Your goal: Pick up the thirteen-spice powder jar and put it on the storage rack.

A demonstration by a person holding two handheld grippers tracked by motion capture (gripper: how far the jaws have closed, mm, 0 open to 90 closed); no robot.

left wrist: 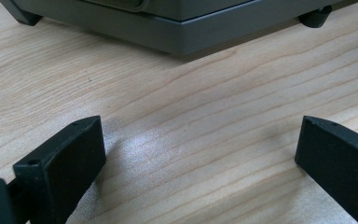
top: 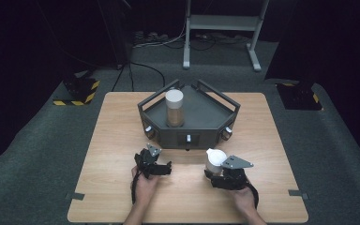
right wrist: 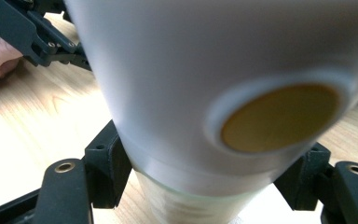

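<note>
A jar with a white lid stands near the table's front right, and my right gripper is shut on its lower body. In the right gripper view the lid looms close and blurred, a brownish round patch on it, with the right gripper clamping the jar from both sides. My left gripper rests at the front left with nothing in it. Its black fingers stand wide apart over bare wood. A second white-lidded jar with brown contents stands on the grey railed tray.
The grey tray's base lies just ahead of the left gripper. The wooden table sits on grey carpet. A white stand and cables lie behind it. Black-and-yellow striped feet flank the far corners.
</note>
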